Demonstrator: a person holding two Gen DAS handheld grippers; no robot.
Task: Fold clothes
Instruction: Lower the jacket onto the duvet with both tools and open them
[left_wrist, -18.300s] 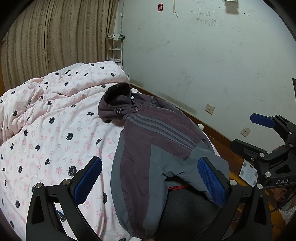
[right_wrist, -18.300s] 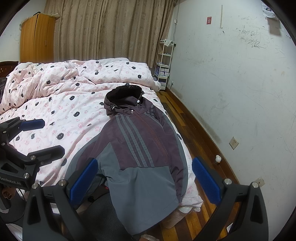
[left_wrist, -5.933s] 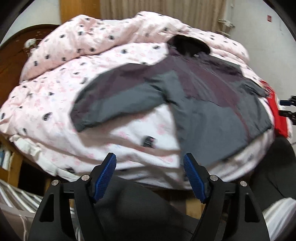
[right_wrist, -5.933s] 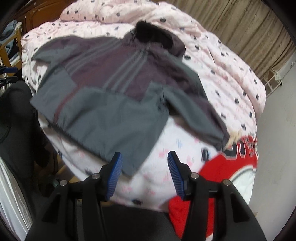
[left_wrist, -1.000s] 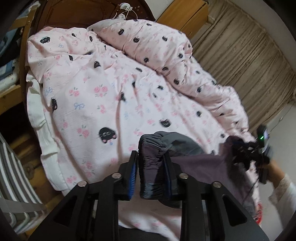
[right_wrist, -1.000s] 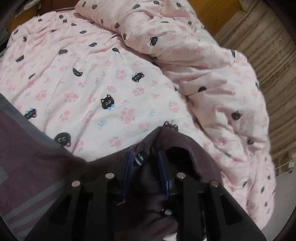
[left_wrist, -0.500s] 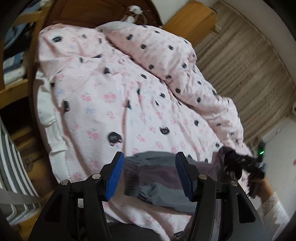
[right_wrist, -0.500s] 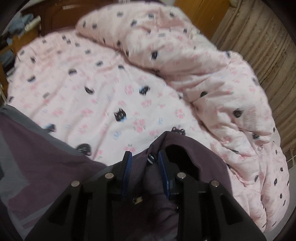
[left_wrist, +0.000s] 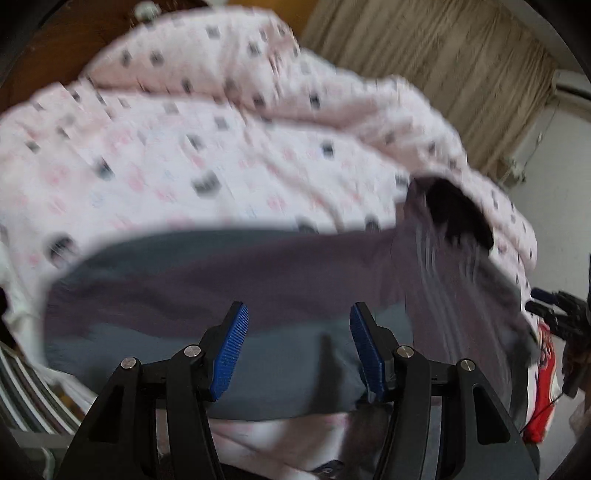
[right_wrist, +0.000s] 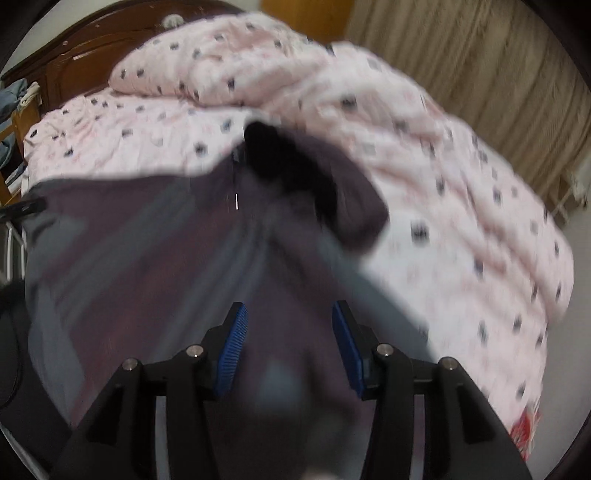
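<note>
A purple and grey hooded jacket (left_wrist: 280, 280) lies spread across the pink quilt, one sleeve stretched out to the left and its dark hood (left_wrist: 454, 218) at the right. My left gripper (left_wrist: 297, 350) hovers over the grey hem, open, with nothing between its blue pads (left_wrist: 229, 350). In the right wrist view the jacket (right_wrist: 177, 258) fills the middle, hood (right_wrist: 280, 162) at the top. My right gripper (right_wrist: 291, 350) hangs over the jacket's body with its jaws opening and no cloth pinched. The picture is motion-blurred. That right gripper (left_wrist: 554, 314) also shows at the left view's right edge.
A pink quilt with black cat prints (left_wrist: 184, 147) covers the bed and bunches up at the back (right_wrist: 443, 184). A red garment (left_wrist: 543, 387) lies at the bed's right edge. A dark wooden headboard (right_wrist: 92, 48) and beige curtains (left_wrist: 443, 74) stand behind.
The left gripper let go of the sleeve cuff and the right gripper let go of the hood. Both pulled back, so the whole spread jacket now shows.
</note>
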